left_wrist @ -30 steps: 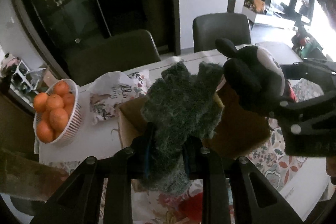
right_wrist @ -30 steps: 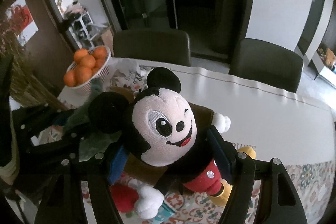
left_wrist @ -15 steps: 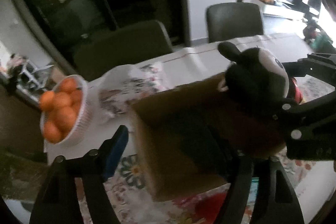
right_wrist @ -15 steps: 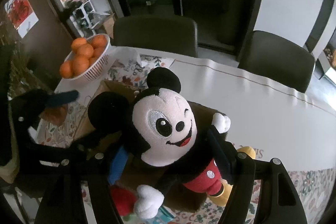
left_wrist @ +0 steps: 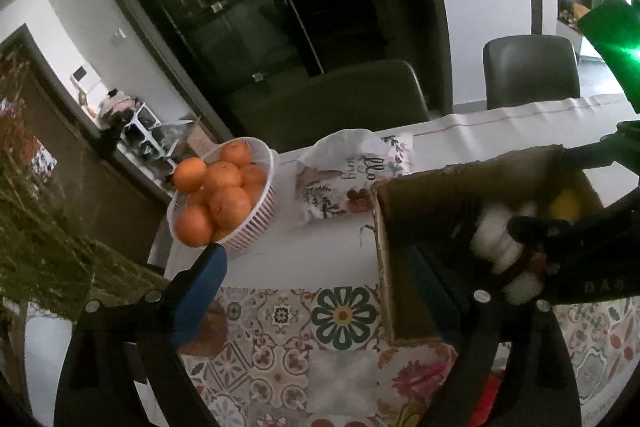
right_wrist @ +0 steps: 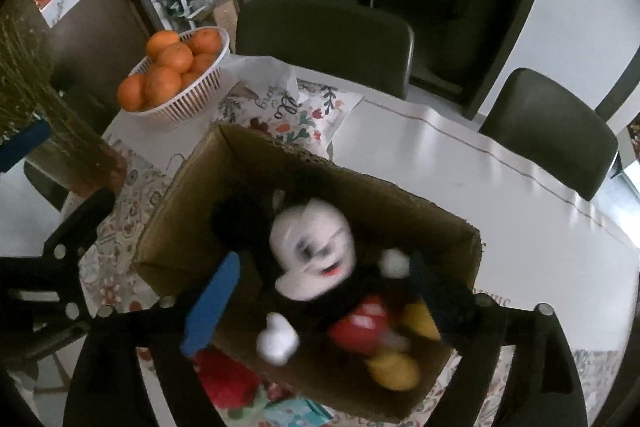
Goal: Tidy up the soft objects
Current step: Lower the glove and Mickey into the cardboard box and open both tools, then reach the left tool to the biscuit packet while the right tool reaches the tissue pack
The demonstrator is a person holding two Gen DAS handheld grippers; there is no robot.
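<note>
1. A brown cardboard box (right_wrist: 304,187) stands open on a table covered with a patterned floral cloth (left_wrist: 344,311).
2. Inside the box lies a mouse plush toy (right_wrist: 316,255) with a white face, black ears, red shorts and yellow shoes. It is face up and blurred in the right wrist view.
3. The right gripper (right_wrist: 324,291) hangs over the box, pointing steeply down. Its jaws are opening, with the blue pads apart on either side of the toy and not pressing on it: the toy is released.
4. The left gripper (left_wrist: 316,287) is beside the box's left wall. Its jaws are also opening and nothing is between them, only the cloth below. Its blue-padded finger (left_wrist: 200,291) stands near the fruit basket.
5. From the left wrist view, the right gripper's black frame reaches into the box from the right, with the toy's white and yellow parts showing under it.
6. A white ribbed basket (right_wrist: 188,99) full of oranges (right_wrist: 164,83) sits at the table's far left corner.
7. Next to the basket, just behind the box, lies a white printed cloth bag (left_wrist: 344,175).
8. Something red (right_wrist: 224,379) lies on the table against the near side of the box; what it is cannot be told.
9. Two dark chairs (right_wrist: 324,39) stand at the far edge of the table.
</note>
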